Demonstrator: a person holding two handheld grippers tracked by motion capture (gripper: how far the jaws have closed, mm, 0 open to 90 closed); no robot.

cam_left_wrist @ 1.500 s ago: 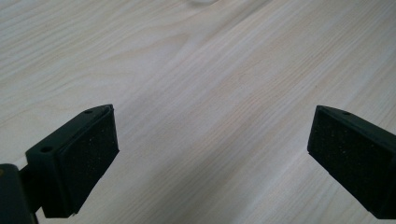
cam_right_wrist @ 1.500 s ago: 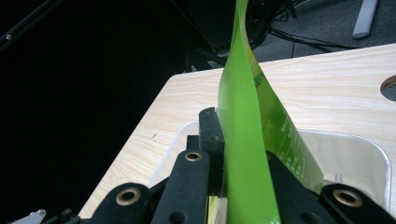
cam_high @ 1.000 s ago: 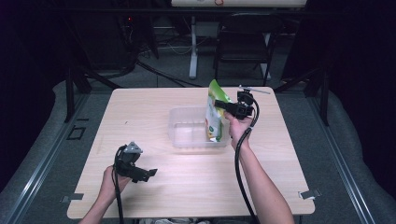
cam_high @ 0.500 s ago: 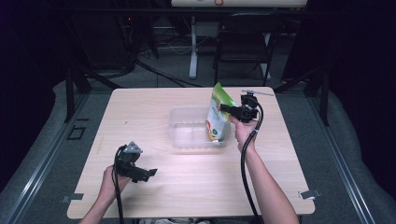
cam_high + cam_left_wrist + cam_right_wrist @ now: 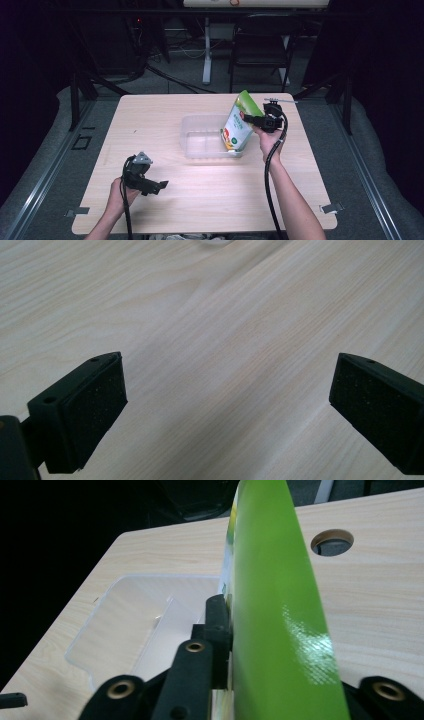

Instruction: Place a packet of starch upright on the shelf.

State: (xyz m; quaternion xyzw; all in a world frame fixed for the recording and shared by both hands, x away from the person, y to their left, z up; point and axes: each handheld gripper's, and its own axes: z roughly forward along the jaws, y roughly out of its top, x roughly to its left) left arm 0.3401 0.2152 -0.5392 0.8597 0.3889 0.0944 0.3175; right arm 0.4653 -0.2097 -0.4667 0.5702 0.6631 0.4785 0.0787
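A green snack pouch (image 5: pixel 239 125) stands tilted, its bottom in the right end of a clear plastic tray (image 5: pixel 200 145). My right gripper (image 5: pixel 248 118) reaches in from the right and is shut on the pouch's upper part. Its jaws have just been opening a little, with the pouch still between them. In the right gripper view the left finger (image 5: pixel 216 625) lies against the green pouch (image 5: pixel 275 620), which hides the other finger; the tray (image 5: pixel 115 630) is below left. My left gripper (image 5: pixel 159 186) rests near the table's front left, open (image 5: pixel 227 400) over bare wood.
The light wooden table (image 5: pixel 210 200) has a round cable hole (image 5: pixel 332 542) near its far right corner. A dark chair (image 5: pixel 260 55) and cables stand on the floor behind the far edge. The tray's left part holds nothing.
My right gripper has shifted slightly to the right and down with the pouch, whose base now sits lower in the tray's right end. The left gripper has stayed where it was.
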